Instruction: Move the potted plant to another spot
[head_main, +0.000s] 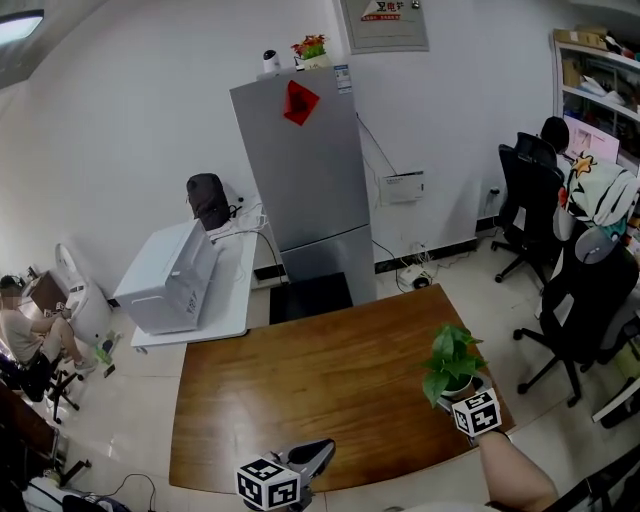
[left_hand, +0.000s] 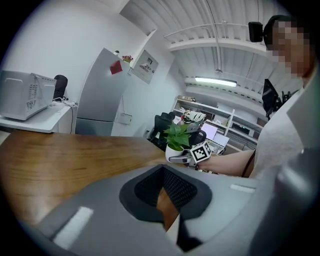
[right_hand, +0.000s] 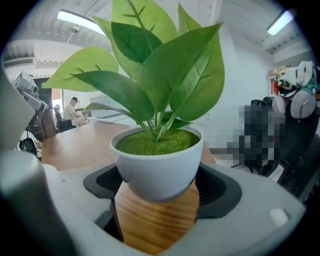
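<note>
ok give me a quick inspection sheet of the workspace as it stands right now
surface: wooden table, bare apart from the plant
job's things: potted plant, white pot, upright, near the table's right edge
clutter: nothing seen on the table
grippers: right gripper has its jaws on either side of the pot, seemingly closed on it; left gripper is low over the near edge, jaws together, nothing between
cables: power strip and cords on the floor by the fridge
surroundings: white appliance on a side table, office chairs at right, seated person at far left
</note>
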